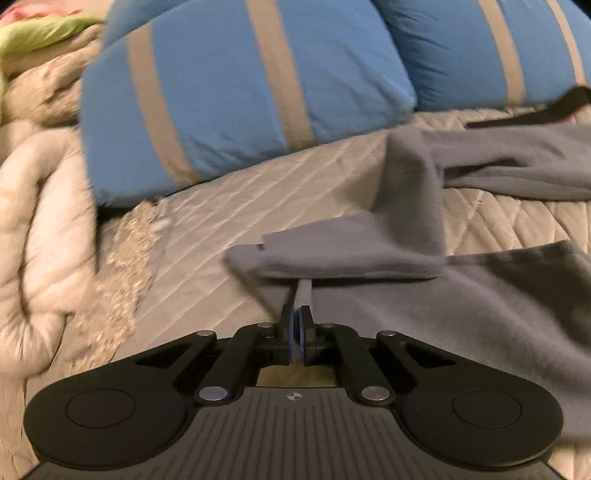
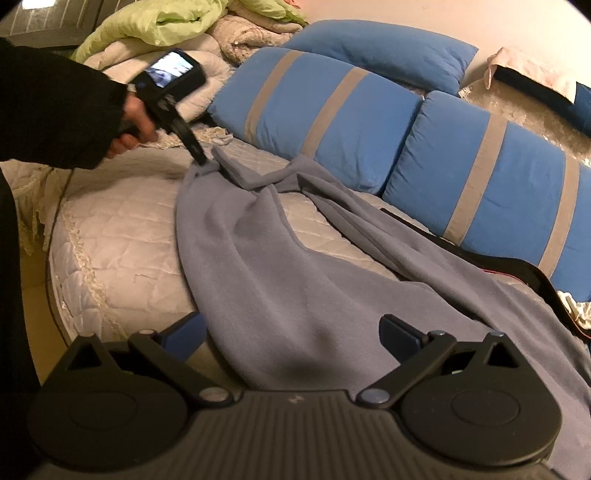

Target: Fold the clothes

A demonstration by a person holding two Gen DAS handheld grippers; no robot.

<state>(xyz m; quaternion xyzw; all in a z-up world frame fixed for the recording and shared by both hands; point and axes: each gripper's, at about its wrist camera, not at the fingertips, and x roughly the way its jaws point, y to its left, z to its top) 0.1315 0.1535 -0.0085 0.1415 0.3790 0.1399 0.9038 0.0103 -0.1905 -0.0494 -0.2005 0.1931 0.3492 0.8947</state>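
Observation:
A large grey-blue fleece garment (image 1: 480, 325) lies spread over the quilted bed, with a folded flap (image 1: 351, 254) just ahead of my left gripper. My left gripper (image 1: 297, 314) is shut on a thin edge of this garment. The right wrist view shows the same gripper (image 2: 201, 160) pinching the garment's far corner, held by a hand (image 2: 129, 125) in a black sleeve. My right gripper (image 2: 291, 332) stands open low over the near part of the garment (image 2: 277, 277), its blue-padded fingers (image 2: 400, 332) wide apart and not pressing the cloth.
Blue pillows with grey stripes (image 2: 332, 110) line the far side of the bed. A green blanket (image 2: 155, 26) and beige bedding are piled at the back left. A black item (image 2: 517, 269) lies by the pillows. The bed's lace-trimmed edge (image 2: 74, 266) drops off at left.

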